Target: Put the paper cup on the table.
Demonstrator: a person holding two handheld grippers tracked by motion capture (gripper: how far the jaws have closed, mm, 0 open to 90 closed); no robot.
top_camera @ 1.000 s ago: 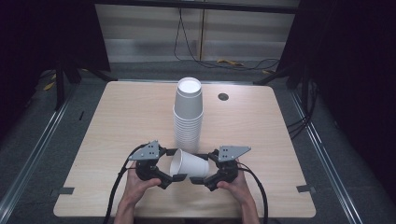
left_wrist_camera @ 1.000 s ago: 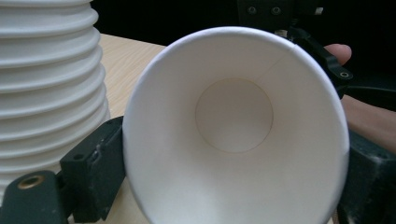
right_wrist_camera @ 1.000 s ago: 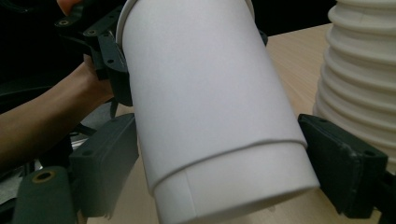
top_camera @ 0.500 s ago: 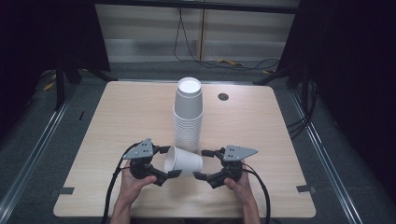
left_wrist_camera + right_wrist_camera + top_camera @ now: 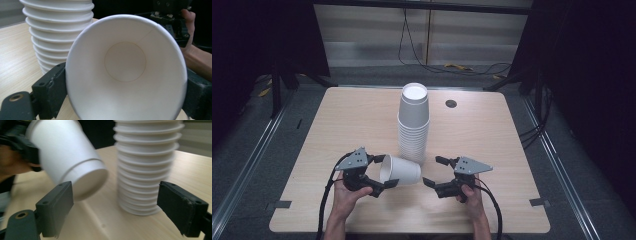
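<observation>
Now, step in hand: carrying one white paper cup point(image 5: 400, 170) clear of the tall stack of nested white paper cups point(image 5: 413, 125), probably for setting down alone.
Left gripper point(image 5: 379, 175): clamping the cup near its rim, jaws on either side, cup lying sideways with its mouth facing the holder's hand.
Right gripper point(image 5: 434, 172): standing open, empty, just beside the cup's base.
Cup's place: hanging low over the pale wooden tabletop point(image 5: 337, 125), just in front of the stack.
Doing it well: squeezing lightly to avoid crushing thin paper; turning the cup level before lowering; steering wide of the stack.
</observation>
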